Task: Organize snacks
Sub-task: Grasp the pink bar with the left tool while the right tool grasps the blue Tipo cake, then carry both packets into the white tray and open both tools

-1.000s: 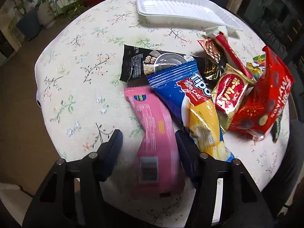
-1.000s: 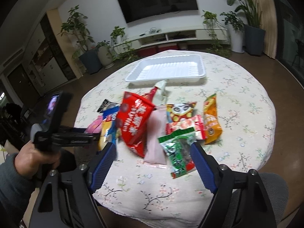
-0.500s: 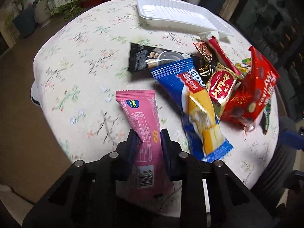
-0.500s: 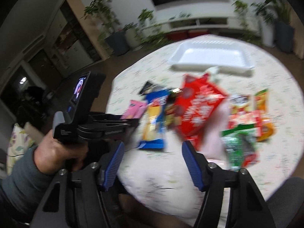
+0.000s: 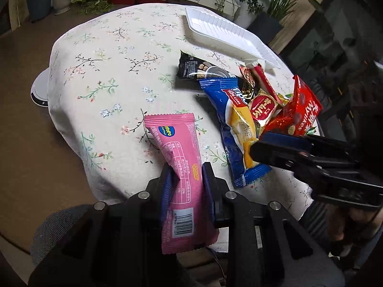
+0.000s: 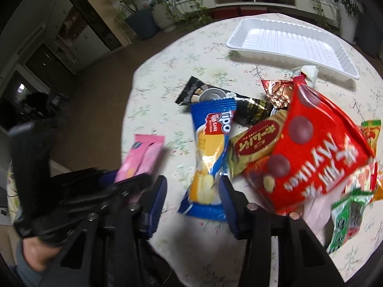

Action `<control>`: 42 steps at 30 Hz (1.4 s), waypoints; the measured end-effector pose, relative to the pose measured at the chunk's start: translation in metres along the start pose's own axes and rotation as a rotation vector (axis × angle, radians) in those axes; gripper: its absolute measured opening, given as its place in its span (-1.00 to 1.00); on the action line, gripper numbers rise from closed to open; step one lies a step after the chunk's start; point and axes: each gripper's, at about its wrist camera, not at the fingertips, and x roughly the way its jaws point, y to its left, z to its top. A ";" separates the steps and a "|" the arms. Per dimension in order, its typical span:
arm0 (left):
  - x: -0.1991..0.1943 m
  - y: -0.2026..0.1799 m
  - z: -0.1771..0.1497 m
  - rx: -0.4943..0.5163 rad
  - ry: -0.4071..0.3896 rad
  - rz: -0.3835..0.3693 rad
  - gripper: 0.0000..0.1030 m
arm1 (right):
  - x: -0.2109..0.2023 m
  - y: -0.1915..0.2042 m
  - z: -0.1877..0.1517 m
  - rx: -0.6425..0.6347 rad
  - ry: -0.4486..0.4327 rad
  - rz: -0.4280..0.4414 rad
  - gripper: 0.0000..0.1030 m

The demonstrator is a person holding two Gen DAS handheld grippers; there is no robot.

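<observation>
My left gripper [image 5: 186, 179] is shut on a pink snack pack [image 5: 178, 153] and holds it above the near edge of the round table; the pack also shows in the right wrist view [image 6: 143, 157]. My right gripper [image 6: 192, 189] is open, its fingers on either side of the near end of a blue and yellow Tipo cake pack [image 6: 210, 150], low over the table. It shows from the side in the left wrist view [image 5: 282, 148]. A white tray [image 6: 292, 43] lies empty at the far side.
A pile of snacks lies right of the Tipo pack: a big red bag [image 6: 318, 153], a gold and red pack [image 6: 256, 143], a black pack [image 6: 215, 98], green packs [image 6: 347, 217]. The floral tablecloth [image 5: 107, 71] is bare on the left.
My left gripper closed on the pink pack and lifted it toward the near edge. My right gripper swung left and came down around the end of the Tipo pack.
</observation>
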 end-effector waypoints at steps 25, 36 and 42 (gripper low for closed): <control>0.005 -0.003 -0.004 0.012 -0.001 -0.029 -0.55 | 0.009 0.008 -0.011 -0.080 -0.036 0.009 -0.48; -0.002 -0.026 0.020 0.045 -0.016 -0.102 -0.55 | -0.060 -0.029 -0.031 0.029 -0.116 0.181 -0.48; -0.015 -0.040 0.069 0.083 -0.057 -0.122 -0.55 | -0.114 -0.080 -0.024 0.124 -0.229 0.223 -0.49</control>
